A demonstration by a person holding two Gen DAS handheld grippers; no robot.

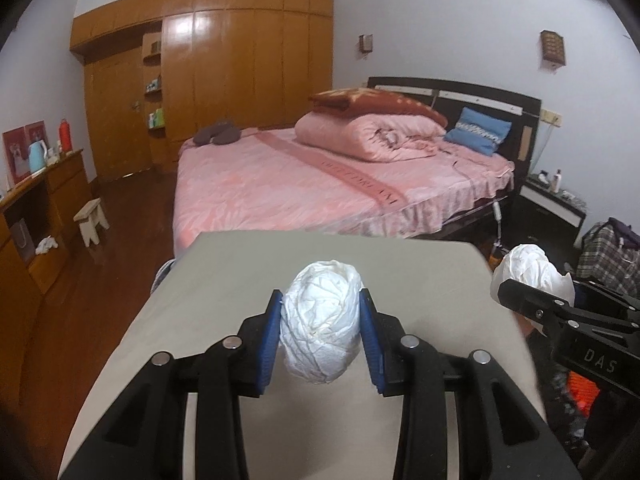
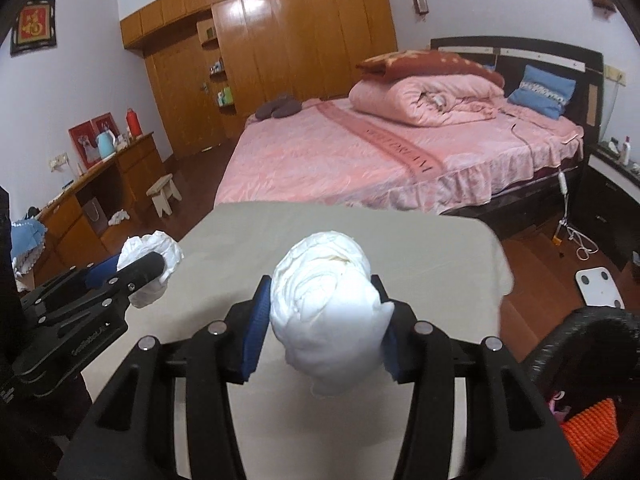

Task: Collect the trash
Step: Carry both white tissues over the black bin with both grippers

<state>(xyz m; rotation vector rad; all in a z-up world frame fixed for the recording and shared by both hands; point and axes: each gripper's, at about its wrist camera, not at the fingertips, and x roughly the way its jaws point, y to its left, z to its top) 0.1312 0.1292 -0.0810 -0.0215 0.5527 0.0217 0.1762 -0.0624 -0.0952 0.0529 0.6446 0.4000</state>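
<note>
My left gripper [image 1: 320, 306] is shut on a crumpled white paper ball [image 1: 320, 328], held between its blue pads above the grey table [image 1: 224, 280]. My right gripper [image 2: 322, 292] is shut on a second crumpled white paper ball [image 2: 324, 304], also above the grey table [image 2: 420, 248]. In the left wrist view the right gripper [image 1: 536, 300] shows at the right edge with its paper ball [image 1: 528, 266]. In the right wrist view the left gripper [image 2: 132, 276] shows at the left with its paper ball [image 2: 152, 256].
A pink bed [image 1: 300, 184] stands beyond the table, with a wooden wardrobe [image 1: 224, 72] behind. A wooden desk [image 1: 36, 216] and small stool [image 1: 91, 218] are at left. A dark wicker basket [image 2: 580, 340] with orange contents sits at lower right, by a white scale [image 2: 600, 286].
</note>
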